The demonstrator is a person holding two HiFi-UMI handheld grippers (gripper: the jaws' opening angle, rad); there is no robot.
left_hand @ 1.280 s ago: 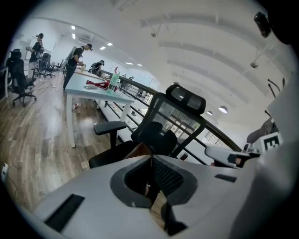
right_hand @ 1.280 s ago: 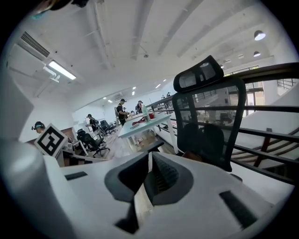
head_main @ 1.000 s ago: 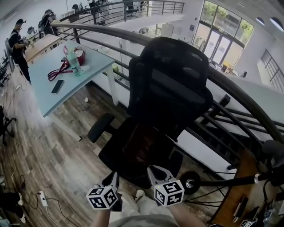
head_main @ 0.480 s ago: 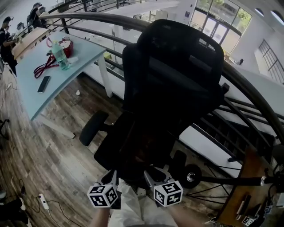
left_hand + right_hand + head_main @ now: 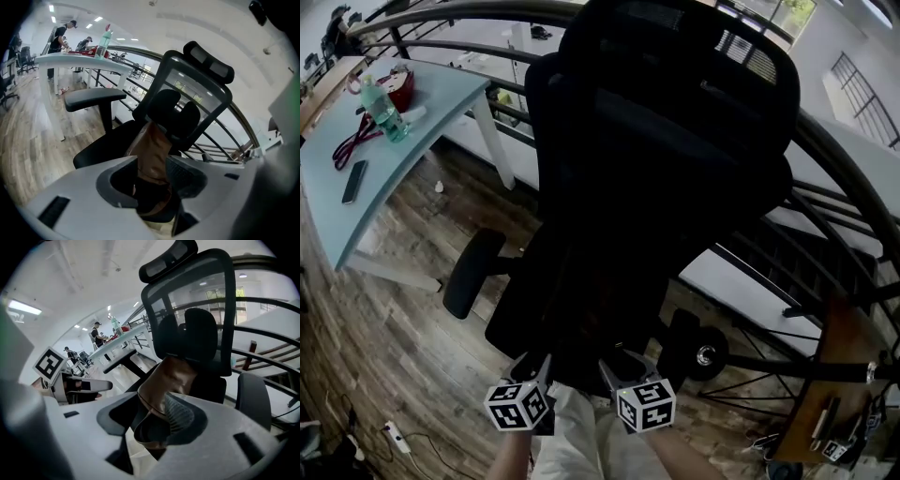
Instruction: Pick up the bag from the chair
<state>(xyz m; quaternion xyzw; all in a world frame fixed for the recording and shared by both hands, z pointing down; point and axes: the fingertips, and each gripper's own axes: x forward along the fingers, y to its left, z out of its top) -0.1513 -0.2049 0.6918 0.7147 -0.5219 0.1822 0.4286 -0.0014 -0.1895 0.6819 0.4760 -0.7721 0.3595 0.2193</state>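
A brown leather bag stands on the seat of a black mesh office chair, leaning against its backrest. In the head view the bag is lost in the dark seat. My left gripper is open at the seat's front edge, and the bag shows through the gap between its jaws. My right gripper is open too. The bag rises just beyond its ribbed pad, with its lower edge close to that pad. In the head view both grippers sit side by side low in the frame.
A light-blue table at the left carries a bottle, a red pouch and a phone. A dark railing runs behind the chair. A power strip lies on the wood floor. People stand far off.
The view has closed in on the chair, which now fills more of the frame. Both grippers have come up to the seat's front edge, still side by side.
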